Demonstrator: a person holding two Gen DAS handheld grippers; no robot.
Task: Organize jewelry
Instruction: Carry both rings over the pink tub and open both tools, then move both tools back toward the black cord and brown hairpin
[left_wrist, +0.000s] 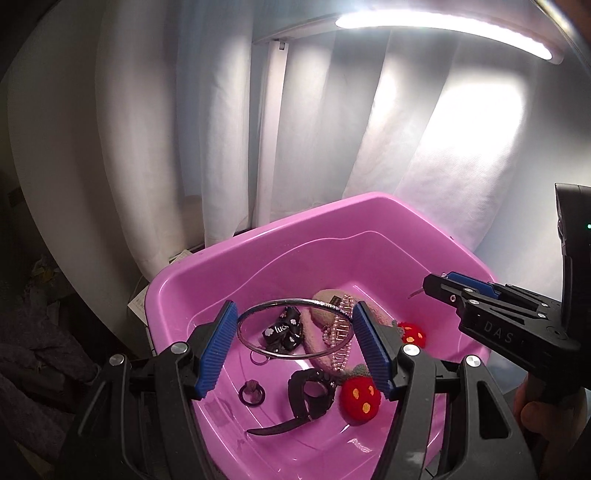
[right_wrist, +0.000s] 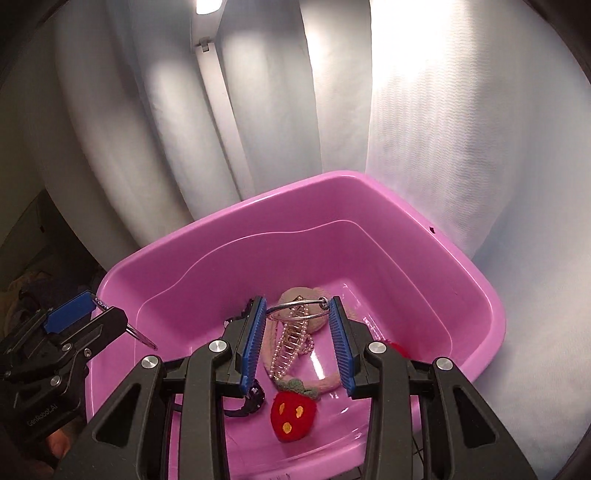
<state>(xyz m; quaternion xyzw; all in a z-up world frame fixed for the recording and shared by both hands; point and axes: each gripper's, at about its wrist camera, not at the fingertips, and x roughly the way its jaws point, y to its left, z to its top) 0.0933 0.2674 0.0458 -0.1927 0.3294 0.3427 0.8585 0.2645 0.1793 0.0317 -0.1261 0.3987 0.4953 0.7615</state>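
Note:
A pink plastic tub (left_wrist: 207, 273) (right_wrist: 461, 266) holds the jewelry. Inside lie a silver bangle (left_wrist: 258, 308) (right_wrist: 295, 303), a pearl hair clip (left_wrist: 341, 332) (right_wrist: 291, 341), a black "lucky" bow (left_wrist: 282, 328), a black watch (left_wrist: 310, 395) (right_wrist: 255, 400), a small dark ring (left_wrist: 252, 392), a pink knitted band with red strawberries (left_wrist: 360, 397) (right_wrist: 293, 411). My left gripper (left_wrist: 295, 347) (right_wrist: 92, 306) hovers open over the tub's left side. My right gripper (right_wrist: 297, 341) (left_wrist: 443, 282) hovers open over the pearl clip. Both are empty.
White curtains (left_wrist: 314, 129) hang close behind the tub. A bright lamp bar (left_wrist: 443, 29) is overhead. Dark cloth (left_wrist: 33, 350) and papers (left_wrist: 138, 304) lie left of the tub.

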